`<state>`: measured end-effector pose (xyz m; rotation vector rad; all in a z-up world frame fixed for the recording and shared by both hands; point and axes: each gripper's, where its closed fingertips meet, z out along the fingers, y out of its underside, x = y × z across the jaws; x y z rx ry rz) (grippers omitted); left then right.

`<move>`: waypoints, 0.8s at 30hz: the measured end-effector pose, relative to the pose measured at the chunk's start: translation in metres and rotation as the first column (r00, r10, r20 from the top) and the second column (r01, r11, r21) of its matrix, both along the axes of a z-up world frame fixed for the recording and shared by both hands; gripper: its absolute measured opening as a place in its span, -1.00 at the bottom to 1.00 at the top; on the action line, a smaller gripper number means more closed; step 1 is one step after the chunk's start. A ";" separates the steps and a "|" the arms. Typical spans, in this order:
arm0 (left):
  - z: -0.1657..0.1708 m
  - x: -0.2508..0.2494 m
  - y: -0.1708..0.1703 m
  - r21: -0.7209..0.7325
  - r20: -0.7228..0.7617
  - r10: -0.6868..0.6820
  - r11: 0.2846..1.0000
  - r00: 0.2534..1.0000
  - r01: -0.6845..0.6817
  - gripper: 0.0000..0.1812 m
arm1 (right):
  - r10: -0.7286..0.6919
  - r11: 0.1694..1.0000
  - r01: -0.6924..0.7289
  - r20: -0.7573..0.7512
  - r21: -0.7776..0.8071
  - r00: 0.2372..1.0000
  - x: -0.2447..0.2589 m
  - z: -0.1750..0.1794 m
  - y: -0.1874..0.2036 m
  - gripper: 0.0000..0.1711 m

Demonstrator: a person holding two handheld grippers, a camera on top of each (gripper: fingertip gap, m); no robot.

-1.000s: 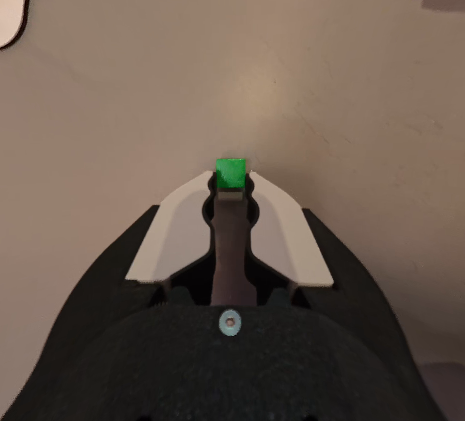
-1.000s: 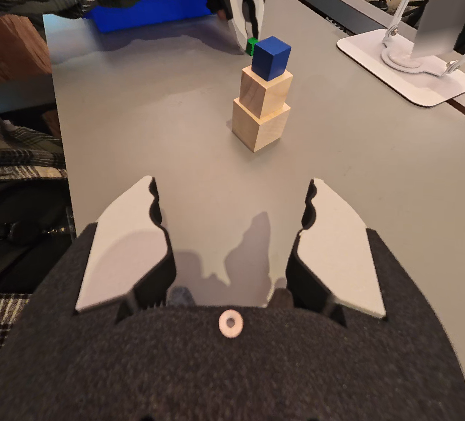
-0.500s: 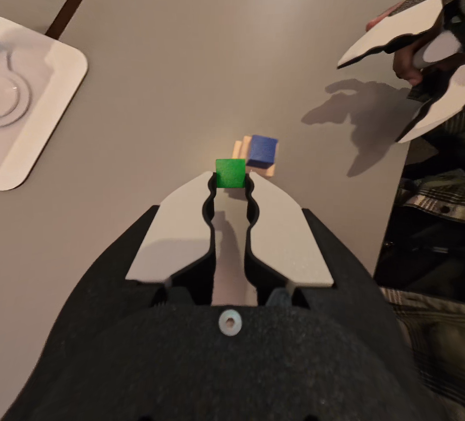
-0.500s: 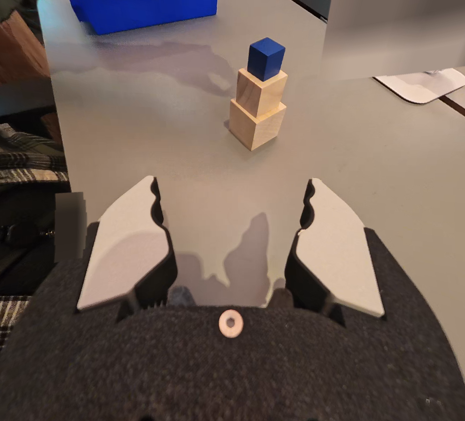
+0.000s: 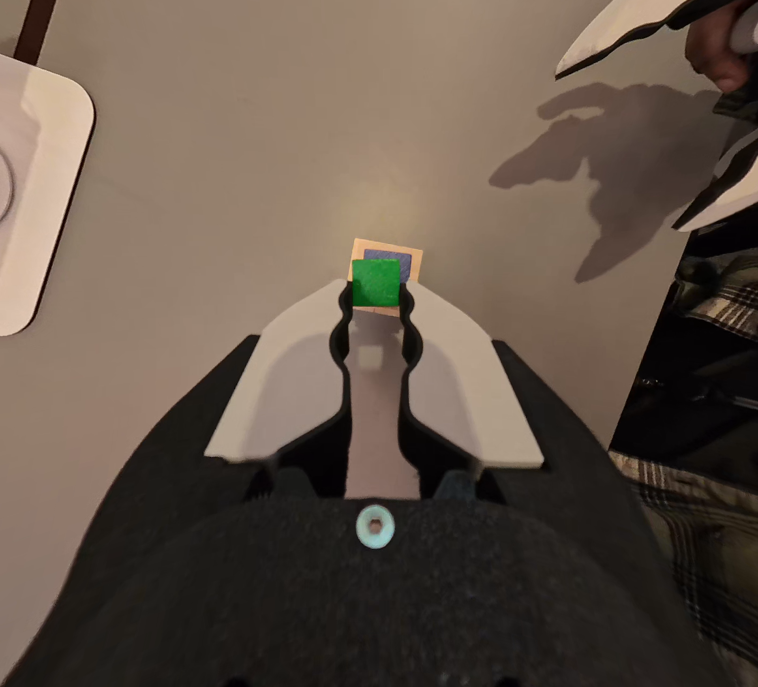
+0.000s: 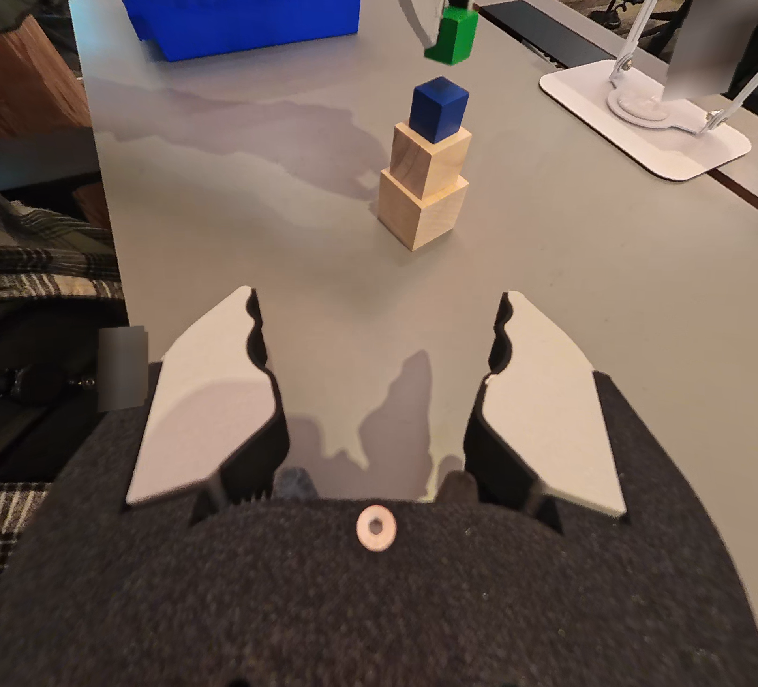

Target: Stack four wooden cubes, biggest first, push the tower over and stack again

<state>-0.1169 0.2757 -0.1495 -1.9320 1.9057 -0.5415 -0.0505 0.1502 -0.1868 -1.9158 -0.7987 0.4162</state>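
A tower of three cubes stands on the grey table: a large plain wooden cube at the bottom, a smaller plain wooden cube on it, and a blue cube on top. My left gripper is shut on a small green cube and holds it in the air just above the blue cube; the green cube also shows in the right wrist view. My right gripper is open and empty, near the table's front, well short of the tower.
A blue bin stands at the far left of the table. A white stand base sits at the right, with a black flat slab behind it. The table's left edge is near a person's plaid sleeve. The gap from one gripper's tips to the other's is roughly 15 cm.
My left gripper has lifted the green cube from the table and carried it over the tower, now almost directly above the blue cube. My right gripper has stayed open and still.
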 end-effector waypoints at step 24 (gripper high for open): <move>-0.013 0.004 -0.004 0.021 -0.077 -0.104 0.994 0.992 0.106 -0.77 | -0.002 1.000 0.002 -0.011 0.004 1.000 0.002 0.002 -0.001 0.25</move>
